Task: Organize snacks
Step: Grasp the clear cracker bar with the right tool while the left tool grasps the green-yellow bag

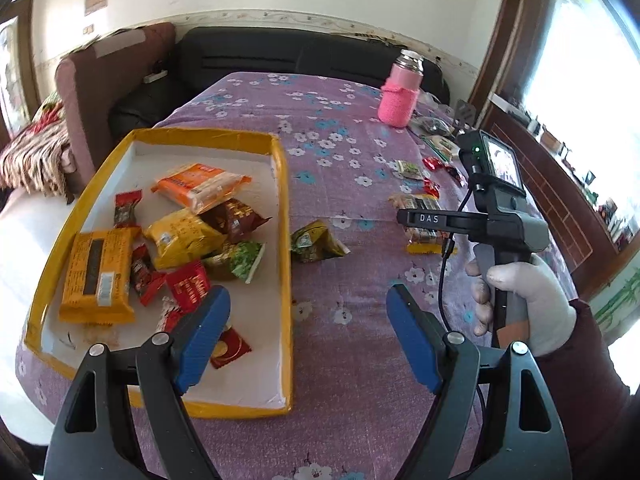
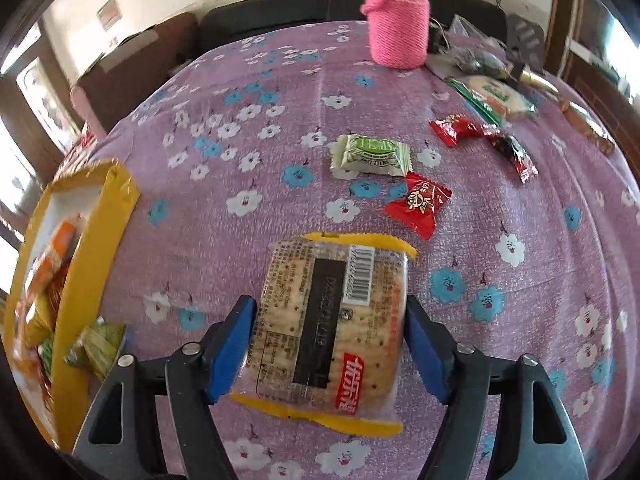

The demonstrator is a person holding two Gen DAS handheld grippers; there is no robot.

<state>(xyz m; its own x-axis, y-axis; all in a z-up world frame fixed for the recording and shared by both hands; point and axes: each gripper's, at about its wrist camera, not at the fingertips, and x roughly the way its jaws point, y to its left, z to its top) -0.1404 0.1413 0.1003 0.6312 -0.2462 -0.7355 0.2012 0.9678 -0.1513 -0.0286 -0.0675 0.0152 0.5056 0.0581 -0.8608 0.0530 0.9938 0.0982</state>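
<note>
Right wrist view: right claw [image 2: 330, 336] lowered over a cracker packet [image 2: 328, 320], blue pads [image 2: 230, 354] spread to either side of it, left pad at the wrapper's edge, right pad just clear; no squeeze visible, so judged as straddling rather than gripping. Packet lying flat on the worktop [image 2: 248, 272] right of the yellow-rimmed tray [image 2: 94, 240]; clear crinkled film, yellow crimped ends, round pale crackers inside, black label strip and barcode.

Step in hand, as judged: pickup of the next snack for the tray. Next move calls for closing squarely across the packet's short width, gently, since crackers look brittle and film slippery, then a lift over the tray's raised rim.

Left wrist view: left claw [image 1: 308, 340] wide open and empty, hovering at the tray's near right corner. Tray already holding assorted foil and film packets. Small candies [image 2: 416, 204], glossy and twist-ended, scattered farther right, near a pink knit-sleeved bottle [image 2: 398, 28].
</note>
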